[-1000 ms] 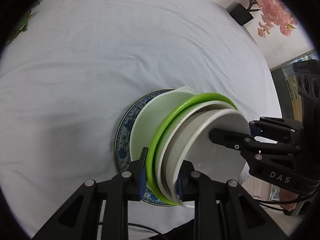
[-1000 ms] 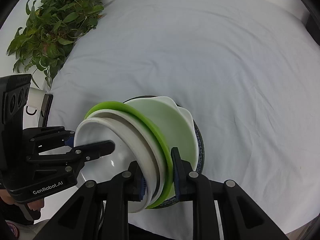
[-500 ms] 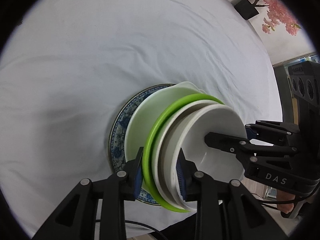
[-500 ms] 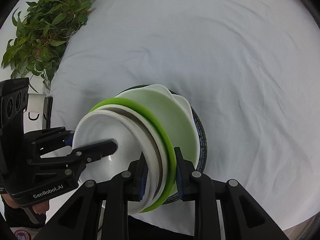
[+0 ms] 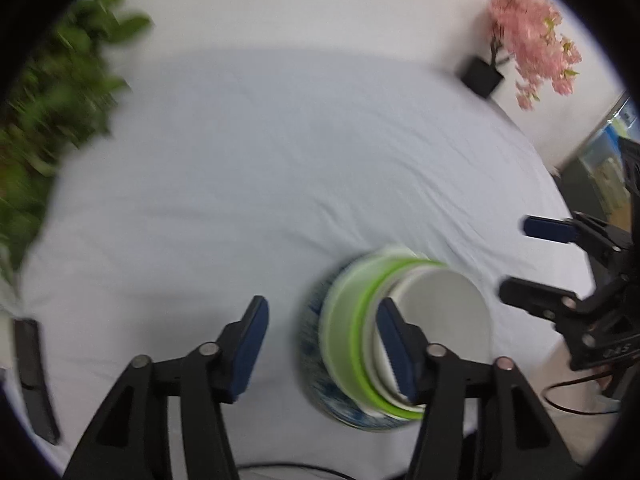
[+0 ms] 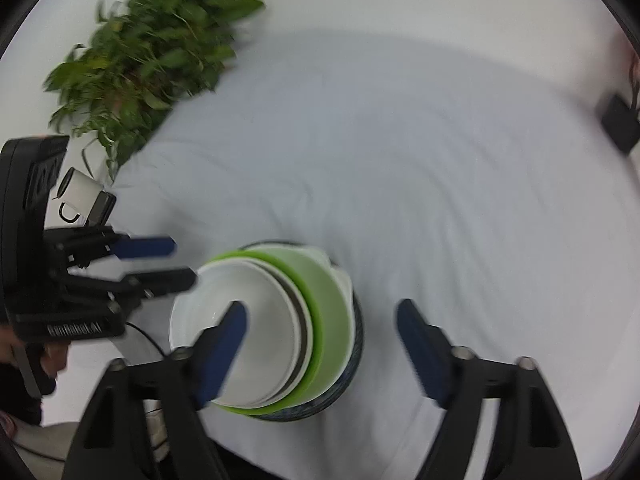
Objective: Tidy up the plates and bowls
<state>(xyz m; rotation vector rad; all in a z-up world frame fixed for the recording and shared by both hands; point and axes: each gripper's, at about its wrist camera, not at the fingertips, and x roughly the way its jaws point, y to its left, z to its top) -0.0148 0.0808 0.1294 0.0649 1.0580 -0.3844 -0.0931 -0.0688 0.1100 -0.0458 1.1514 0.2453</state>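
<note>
Bowl stack (image 6: 276,332) on tablecloth (image 6: 440,200) | left gripper (image 5: 320,344), right gripper (image 6: 320,348): fingers spread, released

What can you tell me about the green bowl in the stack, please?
The green bowl is bright lime, smooth and glossy, probably plastic or glazed. It sits upright in the middle of the stack, nested in a pale bowl that rests on a blue patterned plate. White bowls sit inside it. Both the left gripper and the right gripper are open, and neither grips it.
</note>
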